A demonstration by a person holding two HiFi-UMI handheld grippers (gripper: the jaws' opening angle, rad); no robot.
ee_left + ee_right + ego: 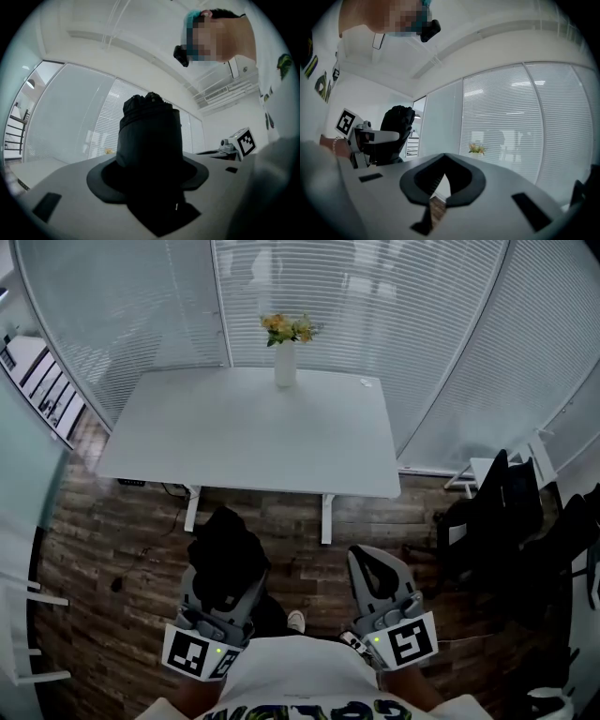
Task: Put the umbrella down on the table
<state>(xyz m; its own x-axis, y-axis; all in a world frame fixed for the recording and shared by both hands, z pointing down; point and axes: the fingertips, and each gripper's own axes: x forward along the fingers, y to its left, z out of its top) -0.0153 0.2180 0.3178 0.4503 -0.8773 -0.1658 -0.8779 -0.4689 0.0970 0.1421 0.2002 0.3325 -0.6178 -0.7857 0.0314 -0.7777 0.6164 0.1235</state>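
Note:
A folded black umbrella stands up between the fingers of my left gripper, which is shut on it. In the left gripper view the umbrella fills the space between the jaws. The umbrella also shows at the left of the right gripper view. My right gripper is held beside it over the wooden floor, shut, with nothing in it; its jaws meet at the tips. The white table lies ahead of both grippers, some way off.
A white vase with yellow flowers stands at the table's far edge, in front of window blinds. Black chairs crowd the right side. A shelf unit is at the left. The person's shoe shows between the grippers.

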